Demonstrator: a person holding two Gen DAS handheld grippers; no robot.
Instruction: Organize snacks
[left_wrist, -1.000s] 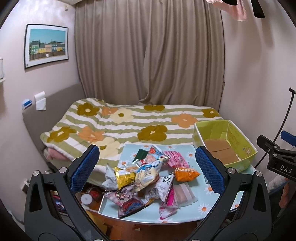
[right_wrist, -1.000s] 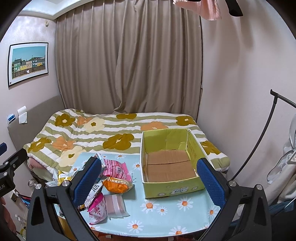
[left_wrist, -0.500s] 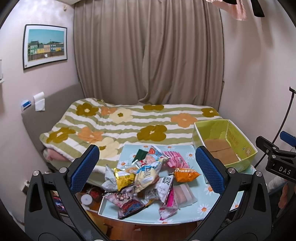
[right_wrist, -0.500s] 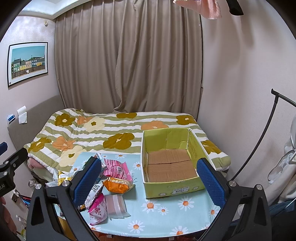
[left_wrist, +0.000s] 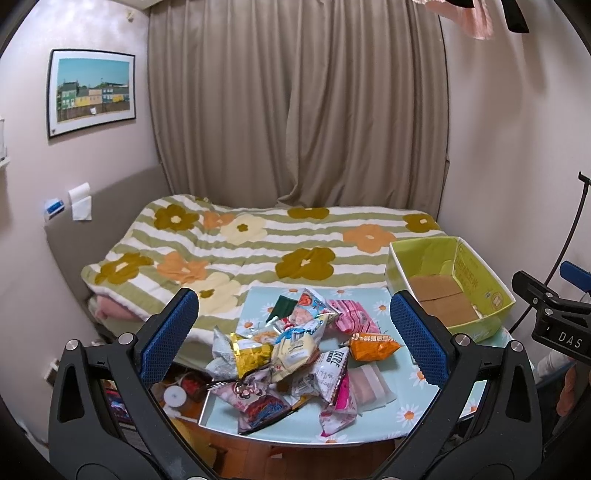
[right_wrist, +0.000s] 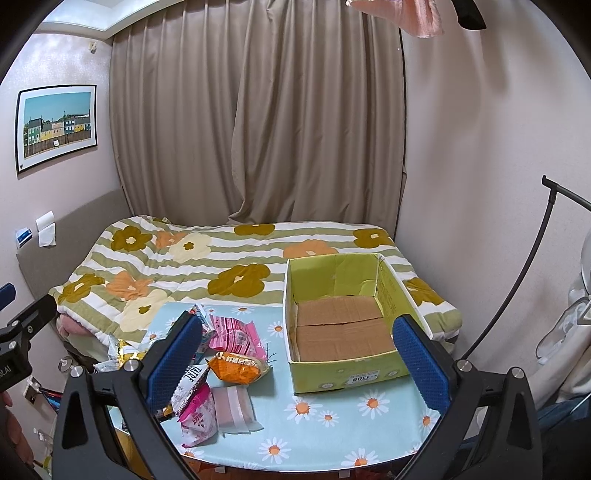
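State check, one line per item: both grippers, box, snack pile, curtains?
left gripper: open, holding nothing, above the pile.
right gripper: open, holding nothing.
green box: open-topped, no snacks inside, upright on the table.
snack pile: heaped loose on the table, outside the box.
curtains: drawn shut.

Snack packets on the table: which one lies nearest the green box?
The orange packet, the only orange one, lying just left of the box, in front of the pink striped packet.
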